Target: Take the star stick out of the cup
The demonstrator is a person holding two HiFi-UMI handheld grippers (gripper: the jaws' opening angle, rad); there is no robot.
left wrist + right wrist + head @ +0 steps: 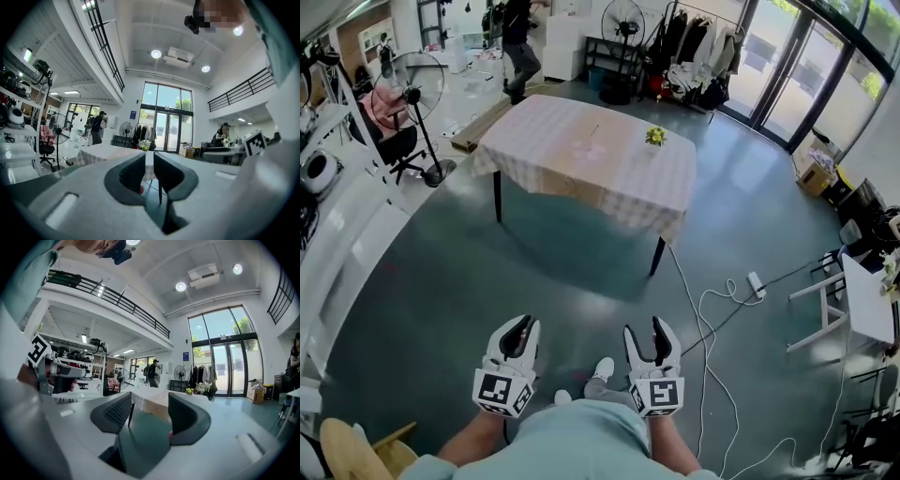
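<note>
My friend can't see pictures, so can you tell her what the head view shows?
The left gripper and right gripper are held low and empty over a dark green floor. Far ahead stands a table under a pale checked cloth, with a small yellow flower bunch on it.

Head view looks steeply down; gripper views, seemingly level, share its distant table (581, 159).

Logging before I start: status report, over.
Left gripper narrowly open, right gripper open, both empty. Yellow-topped item, likely the cup, on checkered table far ahead. White cable on floor, right of path.
</note>
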